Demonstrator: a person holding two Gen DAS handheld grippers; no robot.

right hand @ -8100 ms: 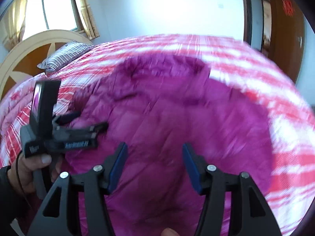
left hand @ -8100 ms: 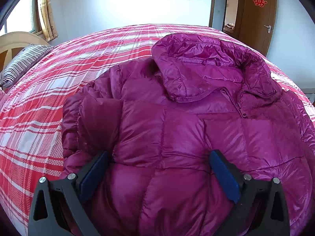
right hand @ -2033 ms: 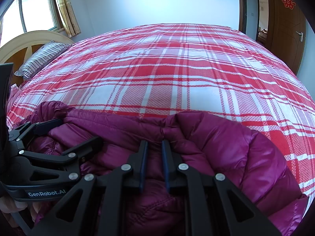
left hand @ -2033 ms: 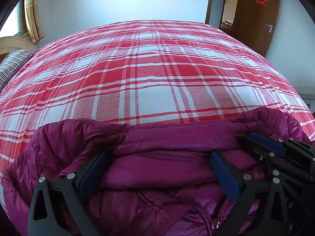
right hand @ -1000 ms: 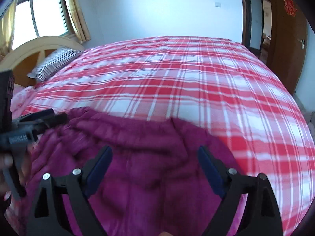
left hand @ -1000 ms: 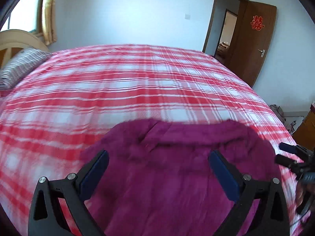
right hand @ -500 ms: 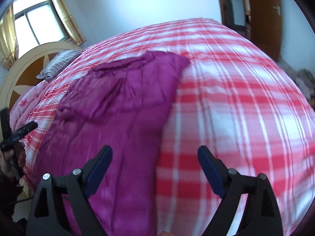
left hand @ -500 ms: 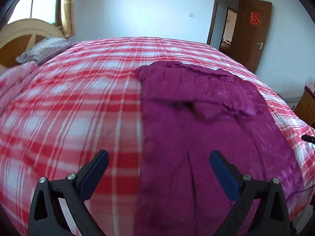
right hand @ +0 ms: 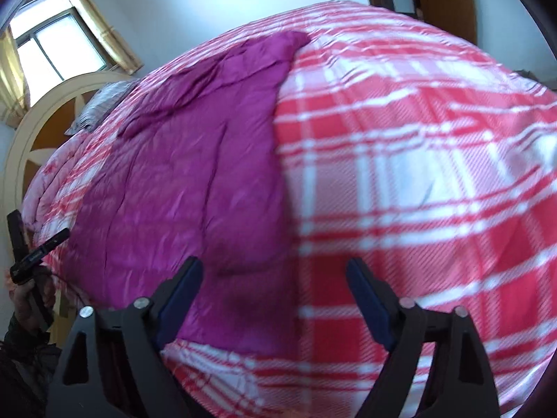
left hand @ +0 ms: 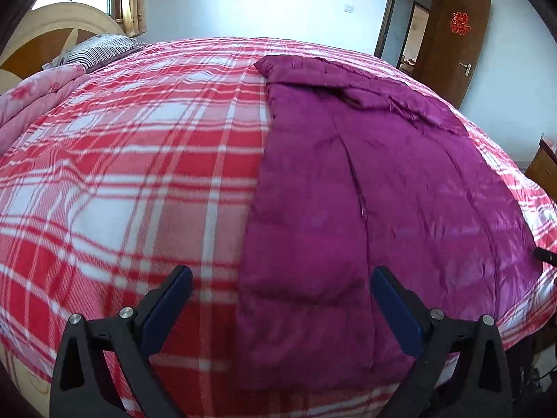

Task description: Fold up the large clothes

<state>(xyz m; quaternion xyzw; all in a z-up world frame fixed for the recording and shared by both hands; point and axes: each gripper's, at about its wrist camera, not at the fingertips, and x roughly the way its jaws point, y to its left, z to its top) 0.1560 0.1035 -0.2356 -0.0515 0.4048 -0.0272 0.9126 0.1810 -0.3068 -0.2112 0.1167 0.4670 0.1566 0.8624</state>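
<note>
Left wrist view: my left gripper [left hand: 280, 308] hangs spread wide and empty above the purple down coat [left hand: 376, 188], laid flat for folding
Bed: red plaid quilt [left hand: 139, 160], striped pillow [left hand: 94, 48], open brown door [left hand: 456, 41]

Right wrist view: my right gripper [right hand: 275, 294] gapes, holding nothing, over the coat's near edge
Room: arched headboard [right hand: 41, 115], window [right hand: 55, 48]
</note>
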